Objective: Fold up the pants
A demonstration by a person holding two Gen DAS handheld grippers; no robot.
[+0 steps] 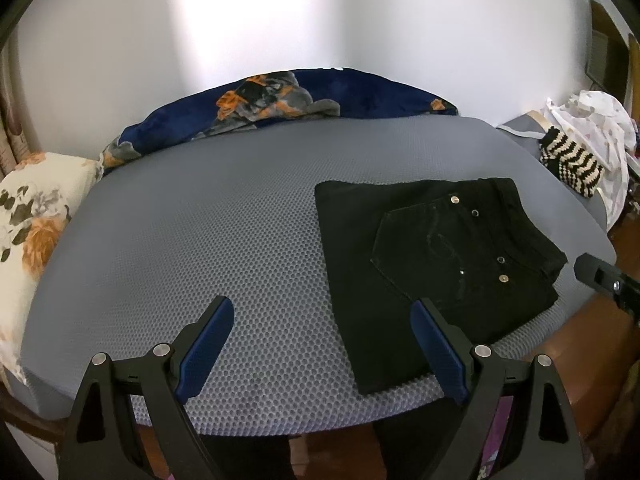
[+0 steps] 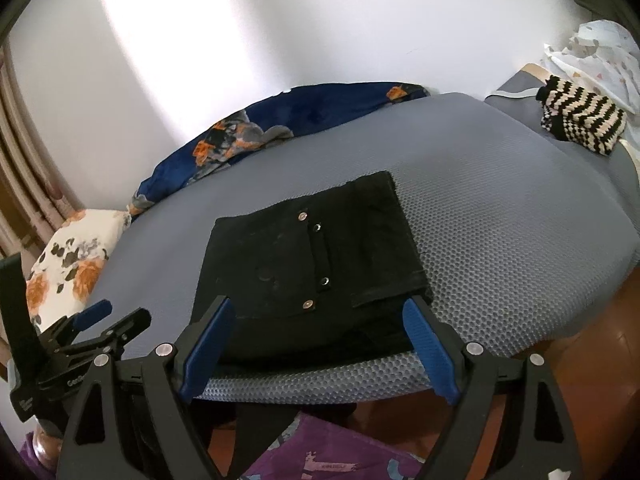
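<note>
You see black pants [image 2: 312, 264] with silver studs on a grey honeycomb-patterned mattress [image 2: 500, 240], a navy blanket [image 1: 280, 100] with orange flowers at upper centre, and a black-and-cream zigzag knit [image 2: 580, 120] upper right.

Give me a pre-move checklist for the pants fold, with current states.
1. Pants folded into a compact rectangle on the grey mat: ok.
2. Left claw open, nothing between its blue pads: ok.
3. Right claw open; it hovers at the near edge of the pants, pads not pressing the cloth: ok.
4. Edges squared: not ok, a flap sticks out at the near right corner in the right wrist view.
5. Layers underneath lying flat: cannot tell, hidden.
6. Space around the pants: ok, the blue blanket and striped knit lie apart from it.
</note>
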